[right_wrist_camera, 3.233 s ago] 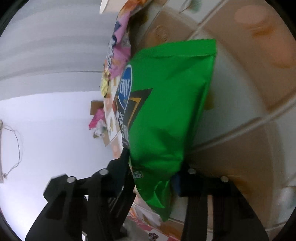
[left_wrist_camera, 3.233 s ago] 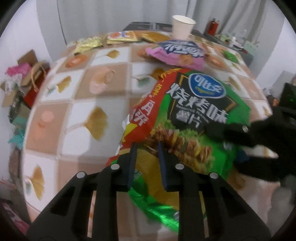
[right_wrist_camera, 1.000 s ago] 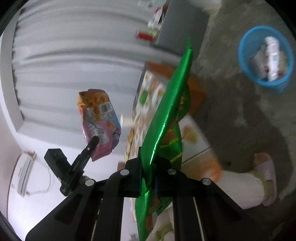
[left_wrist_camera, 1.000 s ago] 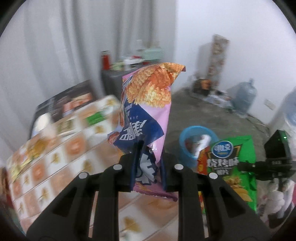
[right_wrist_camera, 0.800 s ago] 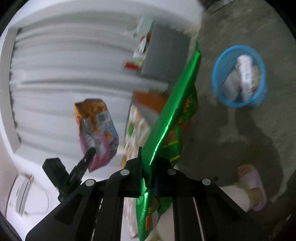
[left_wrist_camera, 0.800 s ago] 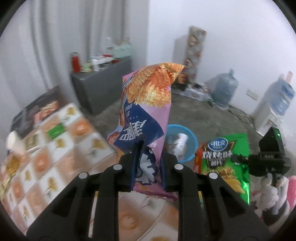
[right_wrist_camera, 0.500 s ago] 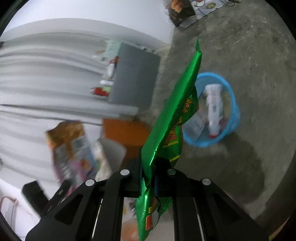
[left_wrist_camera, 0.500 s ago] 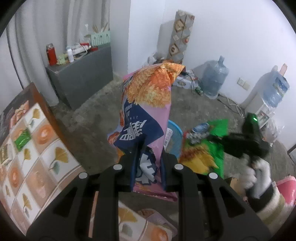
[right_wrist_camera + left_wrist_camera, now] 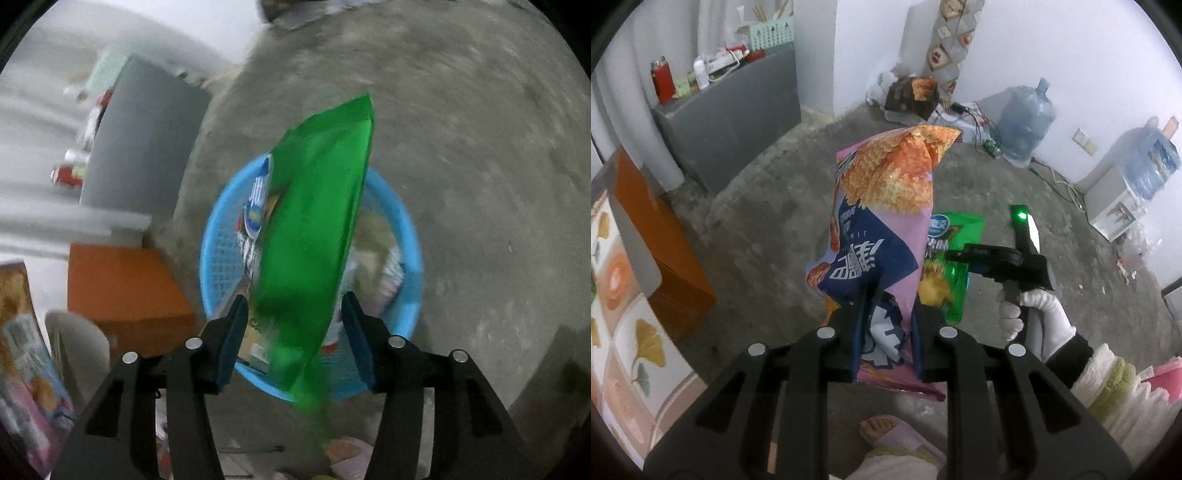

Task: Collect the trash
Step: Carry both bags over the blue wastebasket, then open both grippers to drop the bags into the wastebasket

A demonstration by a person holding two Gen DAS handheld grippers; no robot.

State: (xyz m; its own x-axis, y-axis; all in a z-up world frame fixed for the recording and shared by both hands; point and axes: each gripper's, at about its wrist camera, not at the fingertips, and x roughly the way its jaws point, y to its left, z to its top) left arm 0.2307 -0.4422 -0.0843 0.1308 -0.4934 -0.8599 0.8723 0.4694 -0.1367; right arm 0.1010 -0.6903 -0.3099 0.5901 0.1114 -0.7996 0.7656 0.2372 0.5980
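Note:
My left gripper (image 9: 886, 325) is shut on a pink and blue snack bag (image 9: 882, 221) and holds it upright above the floor. My right gripper (image 9: 295, 332) is open, its fingers spread wide. A green chip bag (image 9: 314, 236) hangs blurred between them, loose, right over a blue mesh basket (image 9: 218, 258) that holds other wrappers. In the left wrist view the green bag (image 9: 949, 254) shows beside the right gripper (image 9: 964, 254), held by a white-gloved hand; the basket is hidden behind the pink bag.
An orange table base (image 9: 122, 288) and tiled tablecloth (image 9: 624, 317) stand left. A grey cabinet (image 9: 735, 107) with bottles is behind. Water jugs (image 9: 1027, 122) and cables lie by the far wall. A slippered foot (image 9: 897, 439) is below.
Both grippers swung from the table toward the floor basket. My right gripper has opened and the green bag is slipping down toward the basket. My left still holds the pink bag.

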